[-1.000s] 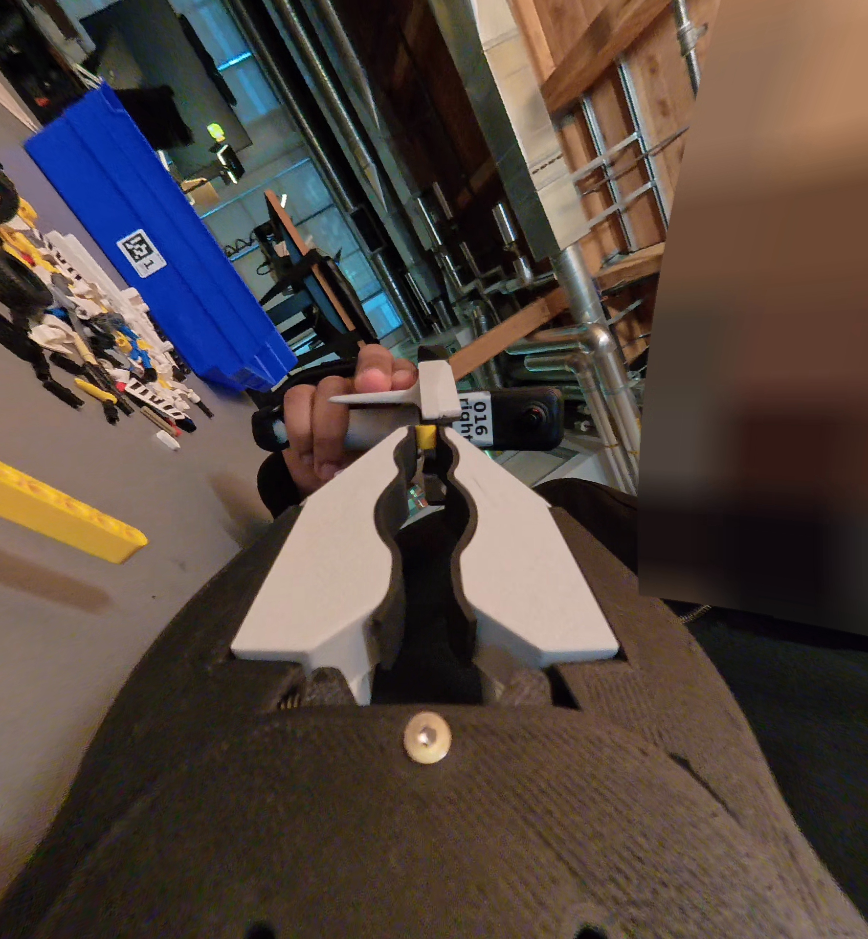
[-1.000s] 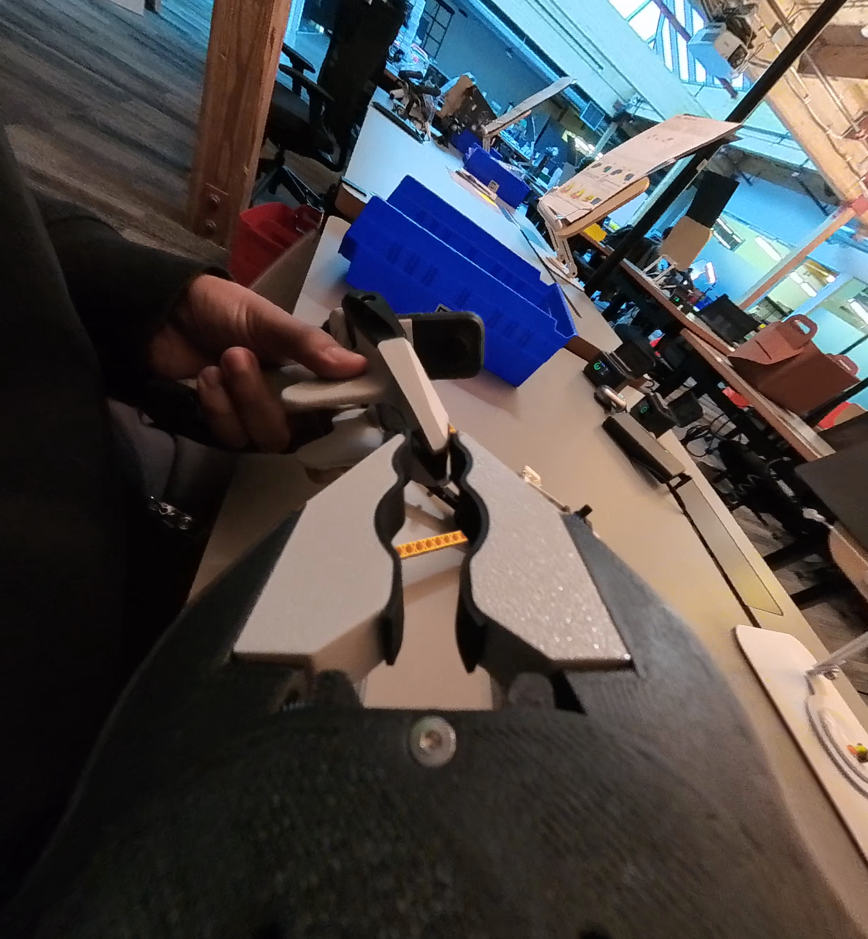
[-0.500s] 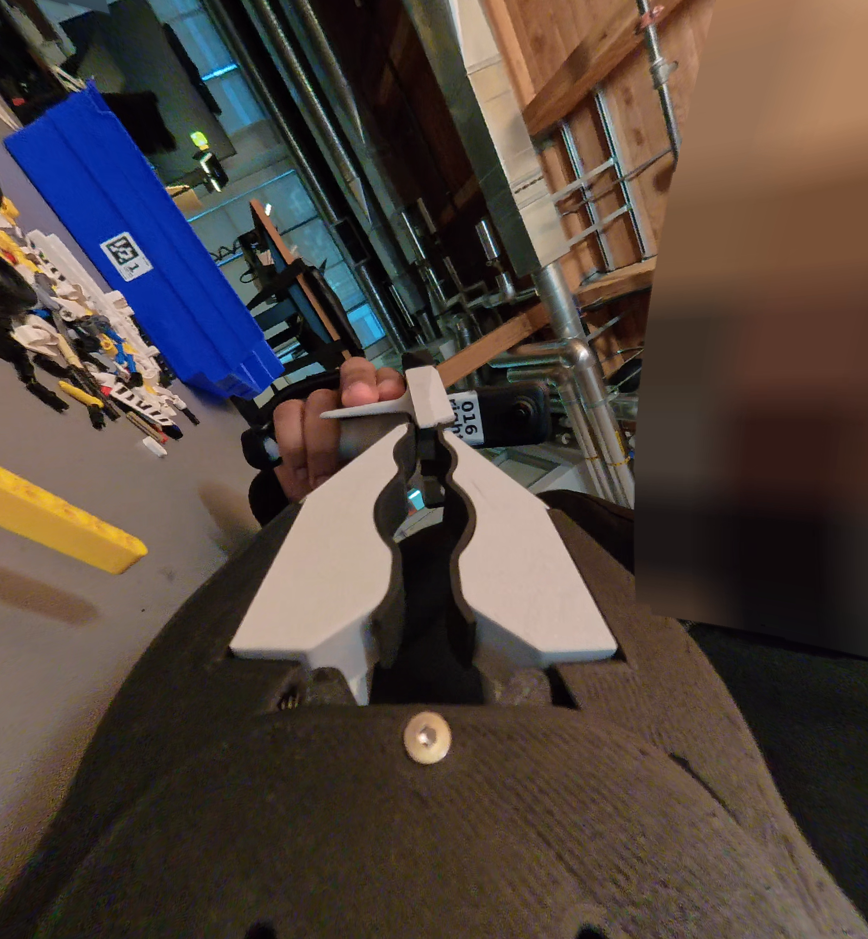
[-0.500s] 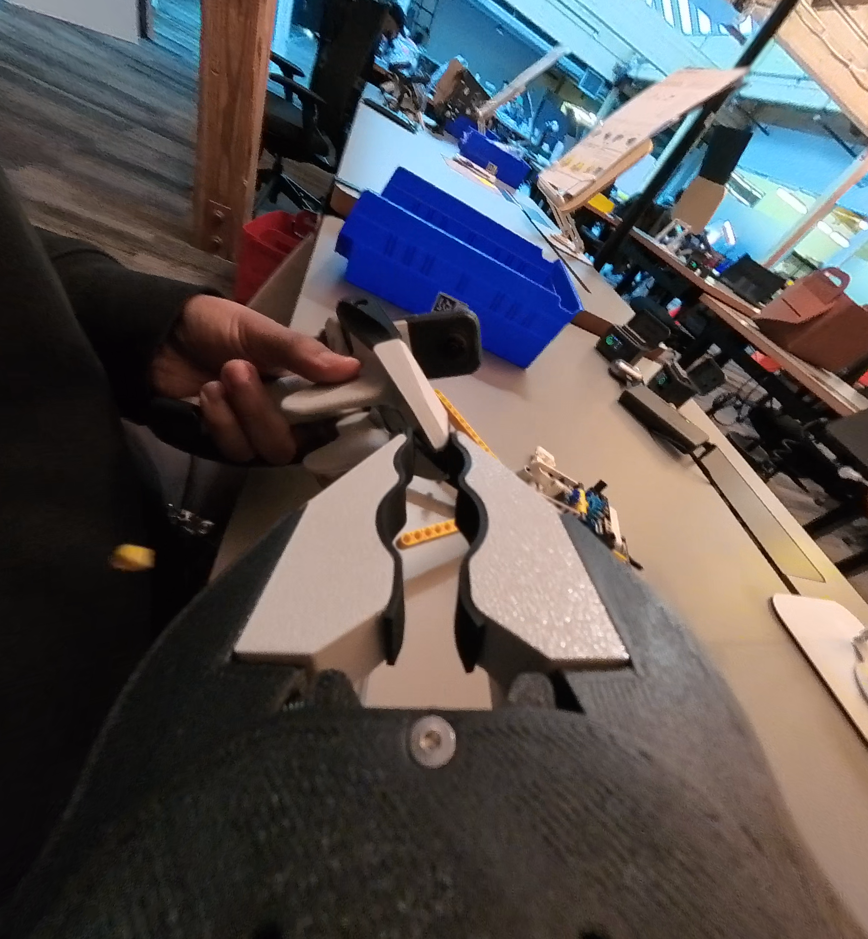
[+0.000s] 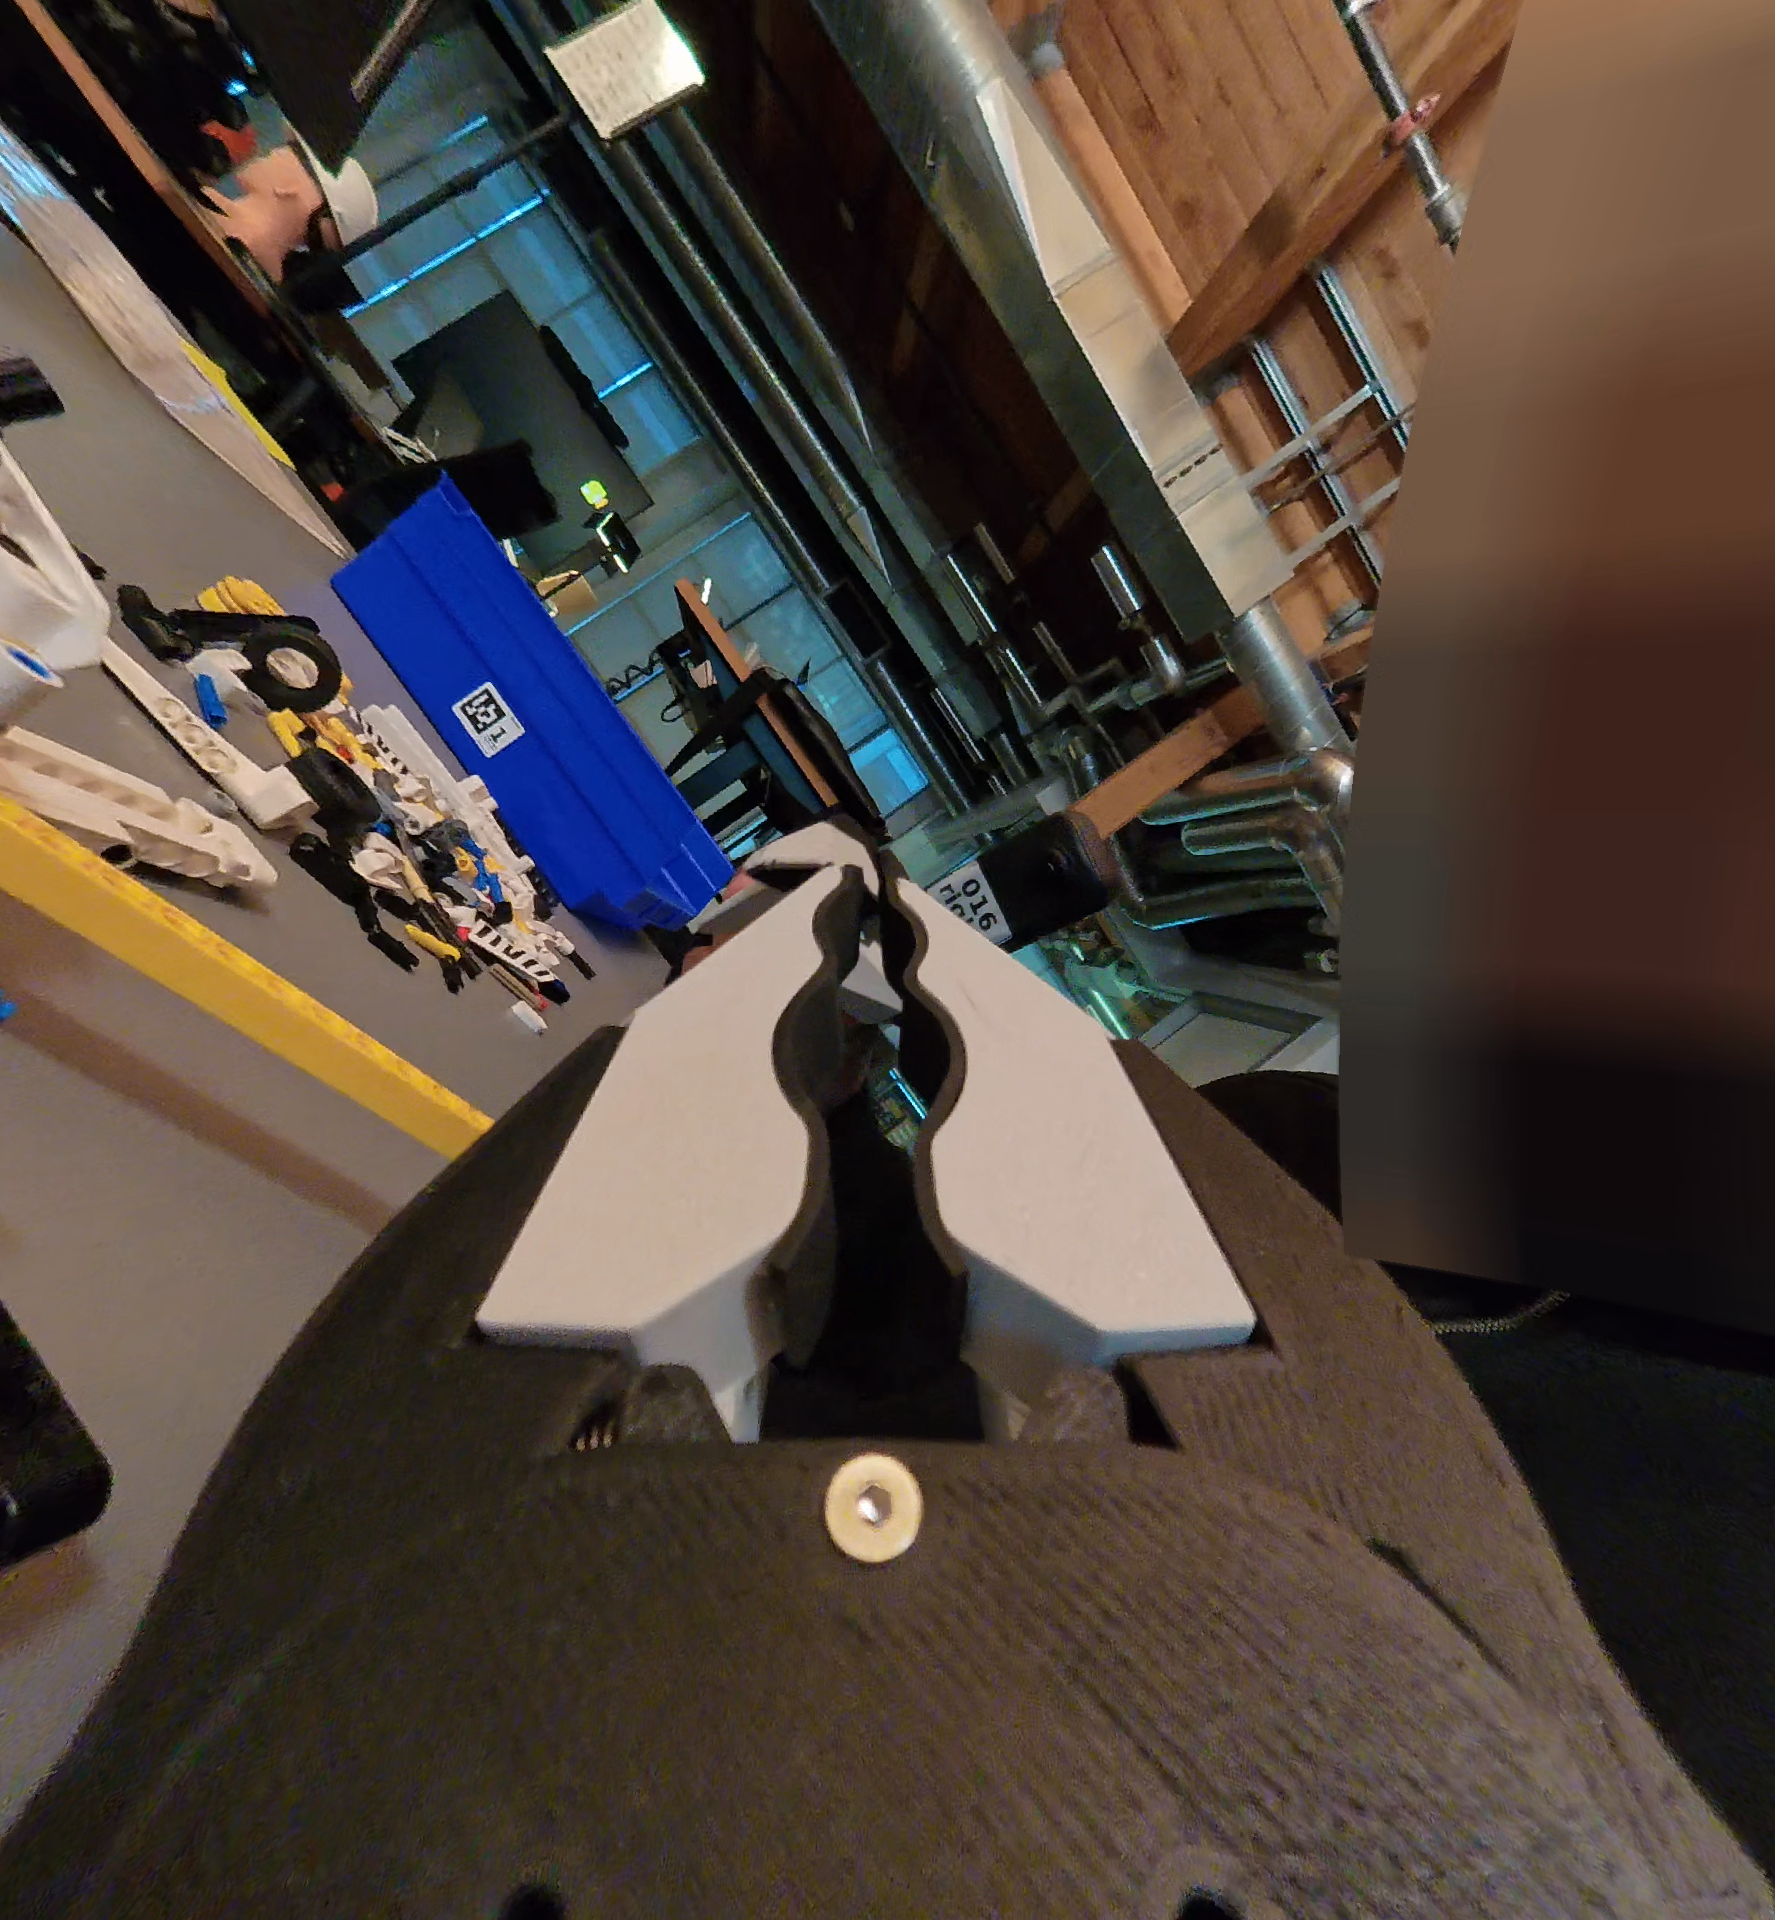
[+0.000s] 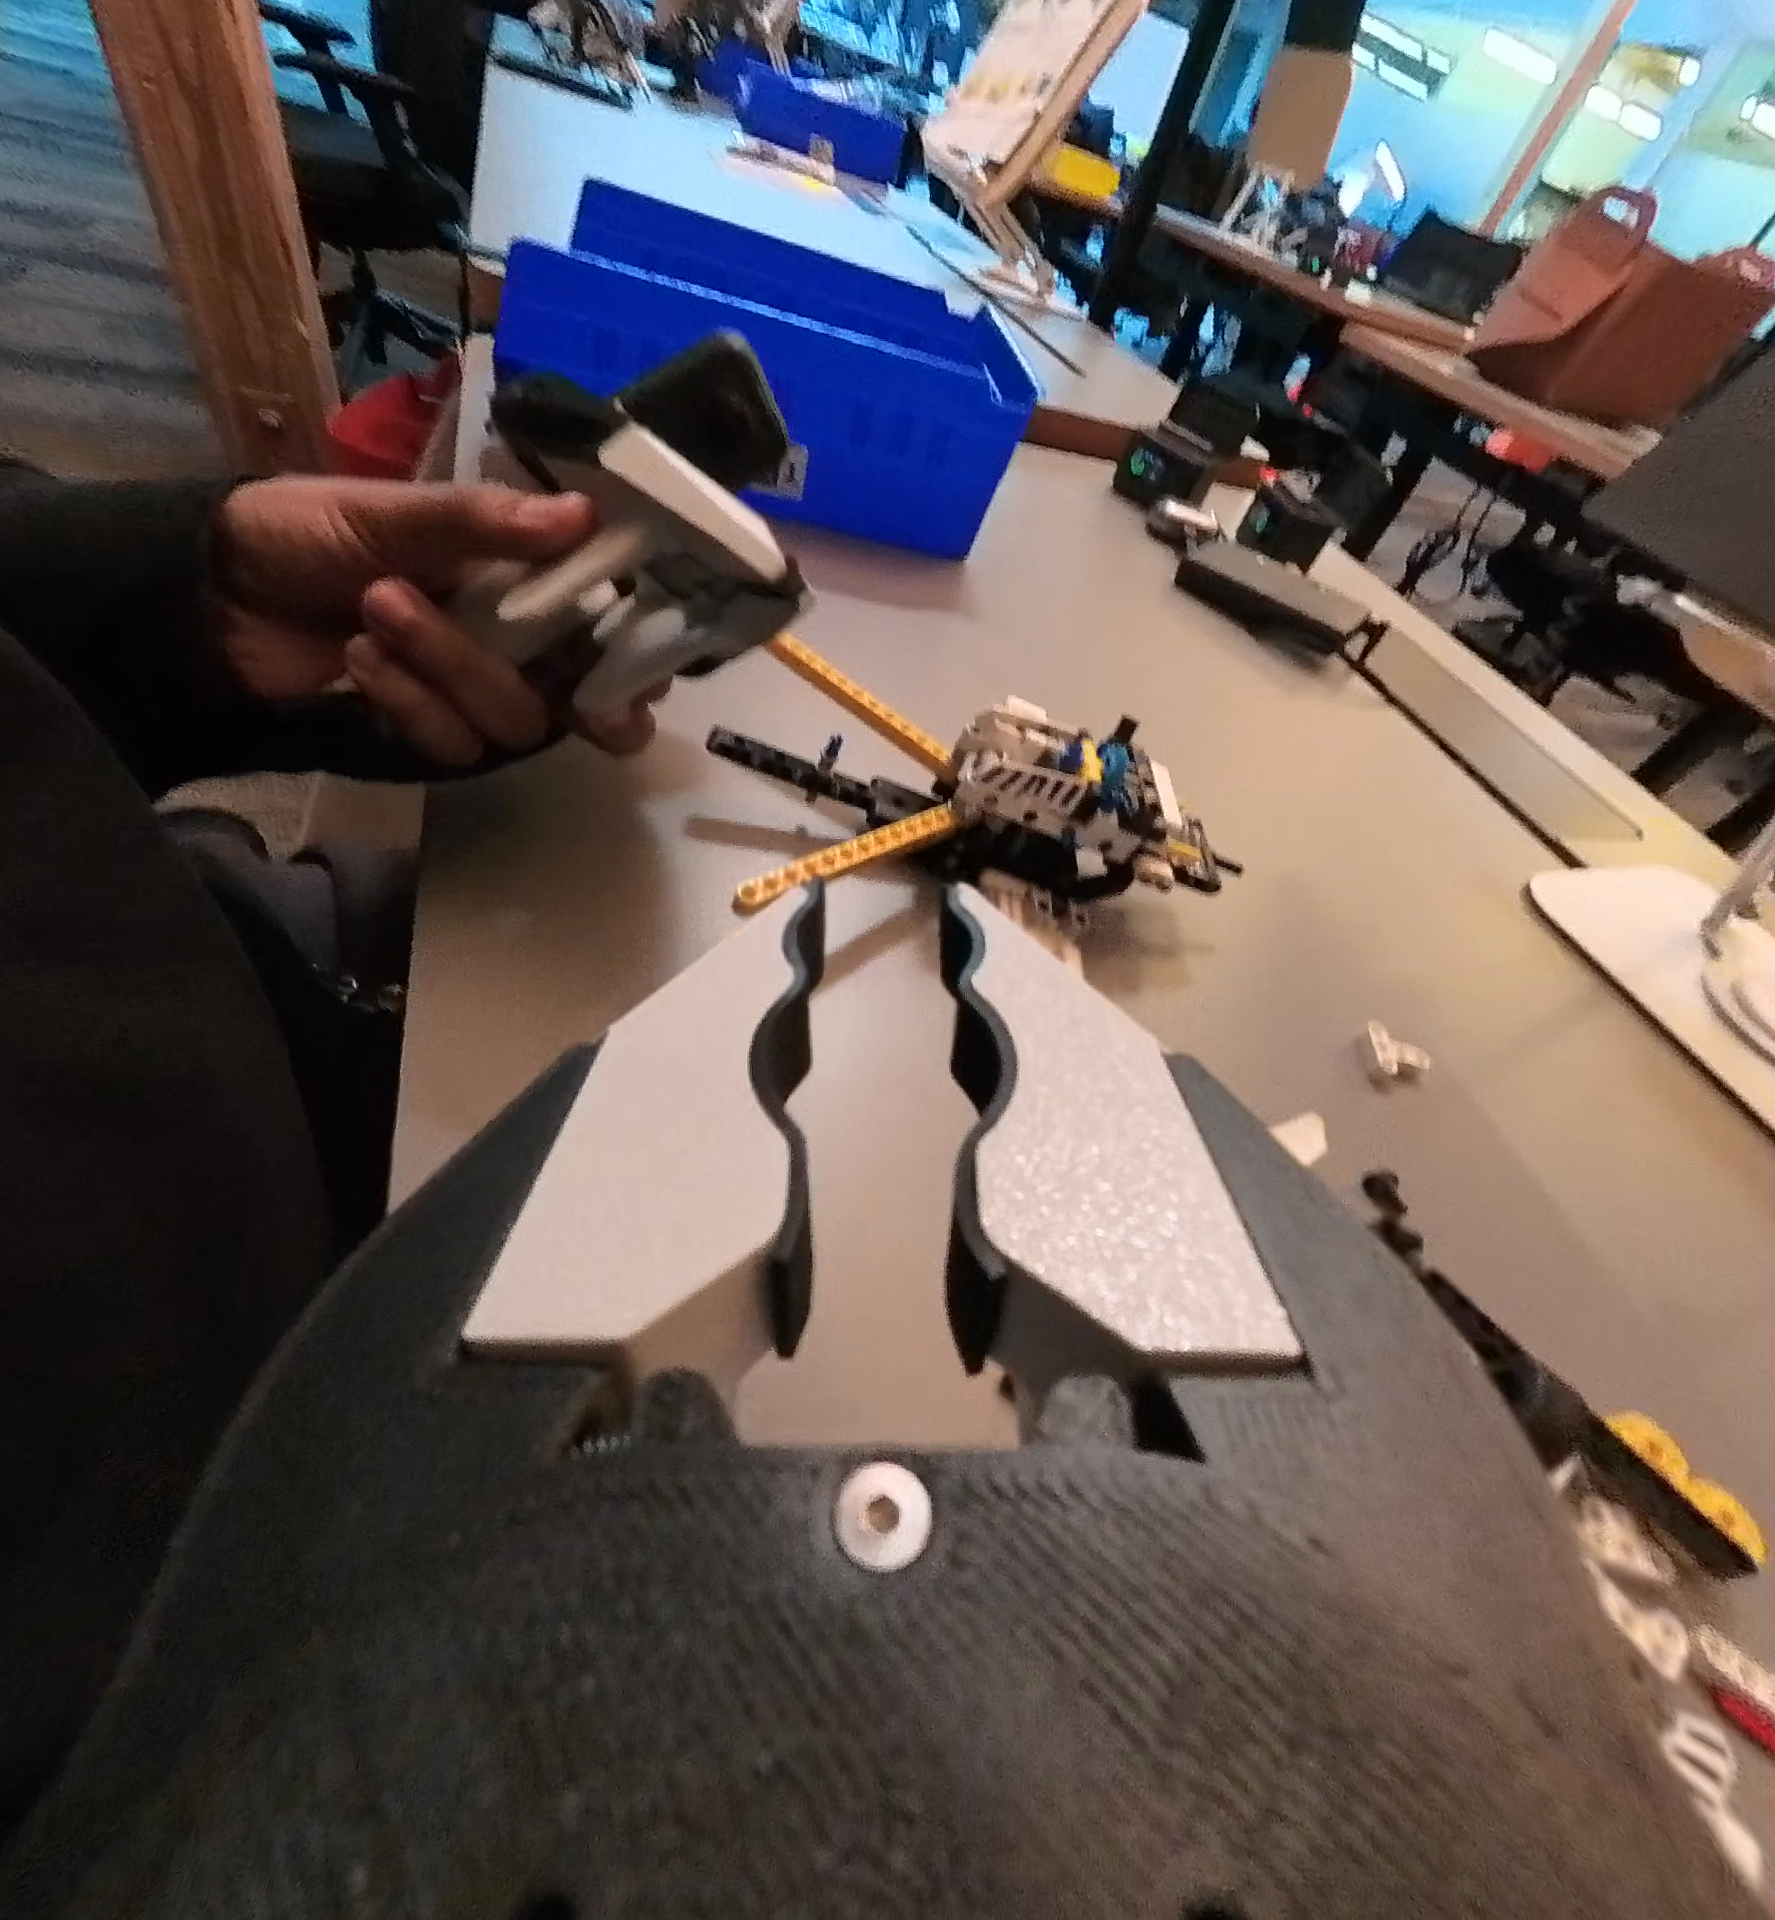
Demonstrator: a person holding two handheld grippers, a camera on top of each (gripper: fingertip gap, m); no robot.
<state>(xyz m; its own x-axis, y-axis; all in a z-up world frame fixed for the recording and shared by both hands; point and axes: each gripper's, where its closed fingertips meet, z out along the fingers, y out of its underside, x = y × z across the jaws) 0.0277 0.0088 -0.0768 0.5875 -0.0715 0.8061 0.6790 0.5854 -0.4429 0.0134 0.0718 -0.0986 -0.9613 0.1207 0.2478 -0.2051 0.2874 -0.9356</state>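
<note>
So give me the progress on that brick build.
Done: a part-built brick model with yellow beams stands on the table. In hand: nothing; the right gripper is open, the left gripper shut. Left: loose pieces beside the blue bin.

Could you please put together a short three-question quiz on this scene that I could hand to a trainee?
1. True or false: the right gripper has its fingers spread with only bare table showing between them.
2. What colour are the two long perforated beams sticking out of the small brick-built model?
3. Which lies behind the scattered loose parts in the left wrist view: A) a red bucket, B) a blue bin, C) a green crate?

Key
1. True; nothing sits between the fingers.
2. Yellow.
3. B.
</note>
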